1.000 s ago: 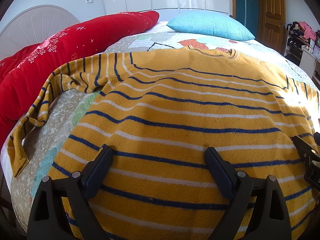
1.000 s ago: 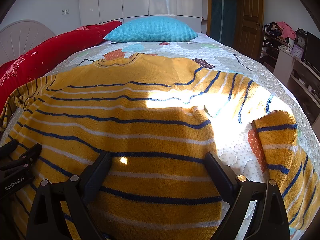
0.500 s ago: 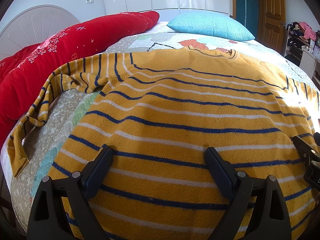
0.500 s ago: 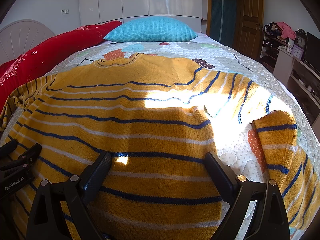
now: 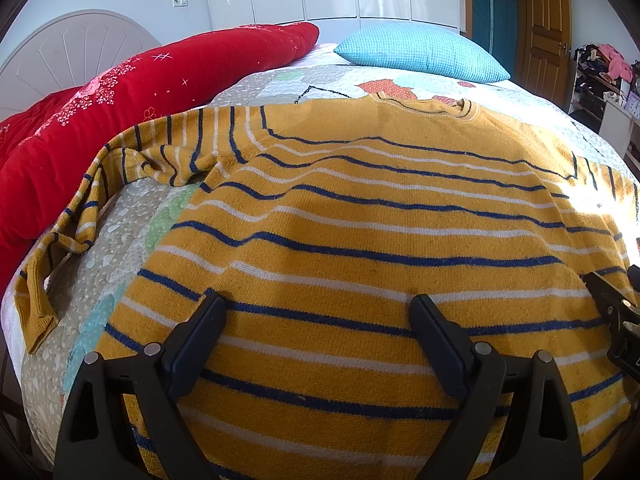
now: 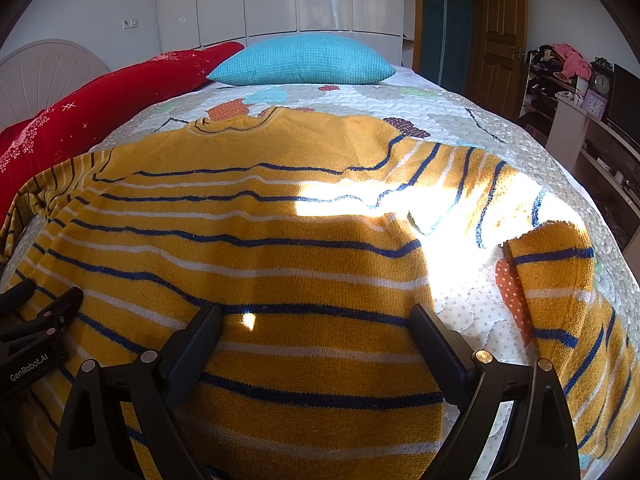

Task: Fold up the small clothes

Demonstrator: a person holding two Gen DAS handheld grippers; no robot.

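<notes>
A yellow sweater with blue and white stripes (image 5: 360, 216) lies spread flat on the bed, neck away from me; it also shows in the right wrist view (image 6: 256, 240). Its left sleeve (image 5: 96, 200) trails crumpled toward the bed's left edge. Its right sleeve (image 6: 560, 280) bends back toward me at the right. My left gripper (image 5: 316, 320) is open and empty over the sweater's lower left part. My right gripper (image 6: 316, 320) is open and empty over the lower right part, its right finger (image 6: 436, 344) near the sweater's side edge.
The bed has a patterned quilt (image 6: 460, 120). A red duvet (image 5: 120, 96) lies along the left side and a blue pillow (image 6: 304, 60) at the head. A shelf with clutter and a clock (image 6: 580, 92) stands to the right, by a wooden door (image 6: 500, 40).
</notes>
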